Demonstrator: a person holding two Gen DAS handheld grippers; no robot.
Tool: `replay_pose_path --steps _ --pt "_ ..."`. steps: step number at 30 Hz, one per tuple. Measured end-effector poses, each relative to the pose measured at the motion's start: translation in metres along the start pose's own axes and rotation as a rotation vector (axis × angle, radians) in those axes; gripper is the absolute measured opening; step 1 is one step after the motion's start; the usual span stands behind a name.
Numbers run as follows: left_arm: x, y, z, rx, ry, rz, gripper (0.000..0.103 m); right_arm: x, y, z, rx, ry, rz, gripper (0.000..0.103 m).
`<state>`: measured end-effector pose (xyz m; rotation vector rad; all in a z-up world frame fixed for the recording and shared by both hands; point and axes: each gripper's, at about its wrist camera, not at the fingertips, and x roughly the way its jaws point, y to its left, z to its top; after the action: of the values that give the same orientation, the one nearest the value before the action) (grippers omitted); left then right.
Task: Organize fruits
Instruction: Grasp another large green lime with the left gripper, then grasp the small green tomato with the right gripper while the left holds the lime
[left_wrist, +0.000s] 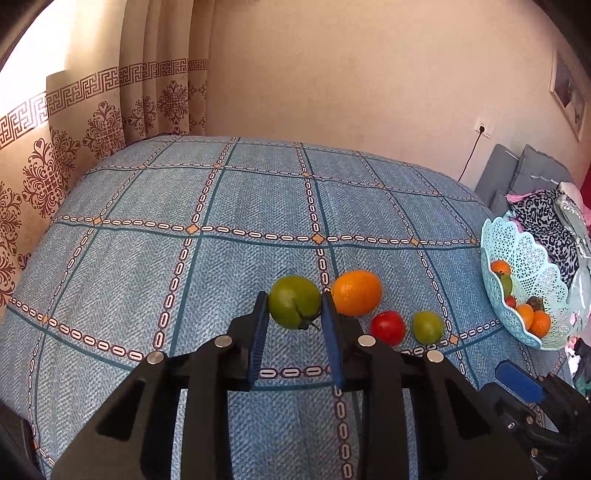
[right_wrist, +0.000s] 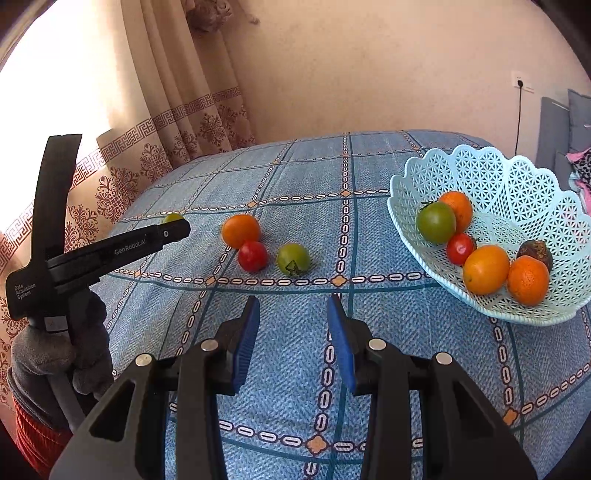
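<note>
Here the left gripper (left_wrist: 293, 314) frames the large green tomato (left_wrist: 294, 306) between its blue pads, jaws spread and apparently not yet pinching. An orange (left_wrist: 356, 292) sits just beside it at three o'clock, a red tomato (left_wrist: 388, 327) and small green tomato (left_wrist: 427, 326) nearby. The lattice basket (right_wrist: 480, 173), already part-filled, stands at two o'clock from the right gripper (right_wrist: 293, 314), which hangs open and empty above the tablecloth (right_wrist: 295, 369). The step looks like a pick; next calls for closing gently, then lifting toward the basket.

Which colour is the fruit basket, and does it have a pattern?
The basket is light blue, with an openwork lattice and scalloped rim; the right wrist view shows it best.
</note>
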<state>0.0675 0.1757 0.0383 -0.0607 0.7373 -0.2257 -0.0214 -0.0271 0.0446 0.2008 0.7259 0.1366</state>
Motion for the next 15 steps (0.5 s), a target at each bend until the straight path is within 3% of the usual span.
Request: replay_pose_path --steps 15 --pt "-0.011 0.003 0.004 -0.019 -0.035 -0.002 0.029 0.056 0.015 0.03 -0.058 0.064 -0.034 0.038"
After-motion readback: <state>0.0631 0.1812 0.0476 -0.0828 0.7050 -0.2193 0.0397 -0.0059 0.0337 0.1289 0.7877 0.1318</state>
